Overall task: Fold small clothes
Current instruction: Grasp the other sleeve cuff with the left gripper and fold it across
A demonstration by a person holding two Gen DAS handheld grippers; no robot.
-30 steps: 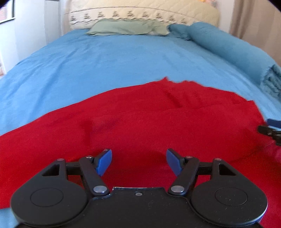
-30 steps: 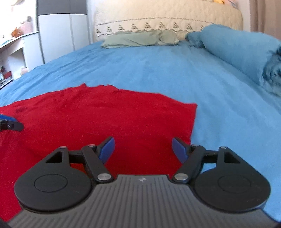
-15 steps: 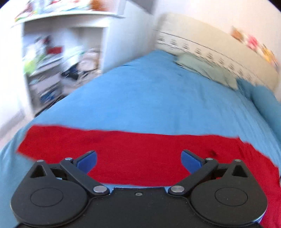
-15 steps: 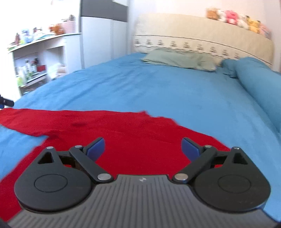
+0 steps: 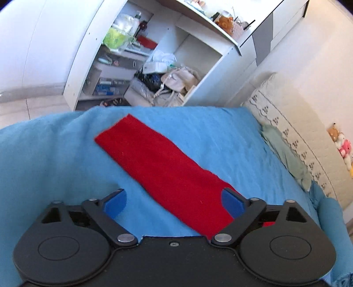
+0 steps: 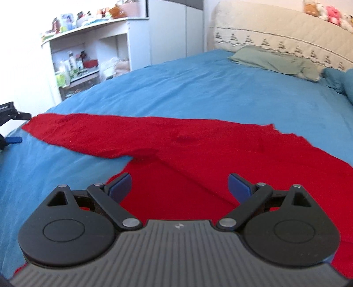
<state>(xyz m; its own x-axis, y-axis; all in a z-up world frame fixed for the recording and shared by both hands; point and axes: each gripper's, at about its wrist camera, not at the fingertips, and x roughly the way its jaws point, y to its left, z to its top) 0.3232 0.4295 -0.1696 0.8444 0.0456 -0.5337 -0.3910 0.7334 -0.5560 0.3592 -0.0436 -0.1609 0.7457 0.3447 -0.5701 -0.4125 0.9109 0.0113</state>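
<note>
Left gripper (image 5: 174, 202): blue-padded fingers spread wide, gripping nothing. The red garment's sleeve (image 5: 163, 167) runs diagonally out from between them, its near part passing close under the right-hand pad (image 5: 232, 203); the left-hand pad sits over bare sheet. Sleeve lies flat, its cuff end far out toward the bed edge.

Right gripper (image 6: 179, 187): fingers likewise wide apart, nothing between the pads. It hovers over the body of the red garment (image 6: 198, 159), which fills the gap between the fingers and spreads right and forward. Contact with the cloth cannot be told. One sleeve stretches away to the left, flat, with a soft crease where it joins the body. The left gripper's tip shows at the far left edge, just beside the sleeve's end.

Surface: blue bedsheet (image 6: 198, 92), lightly wrinkled, under the whole garment.

Farther: a green pillow (image 6: 271, 61) against a cream quilted headboard (image 6: 275, 28); plush toys (image 6: 326, 11) along its top. Beside the bed, white open shelving (image 5: 154, 55) crowded with bottles, bags and boxes.
</note>
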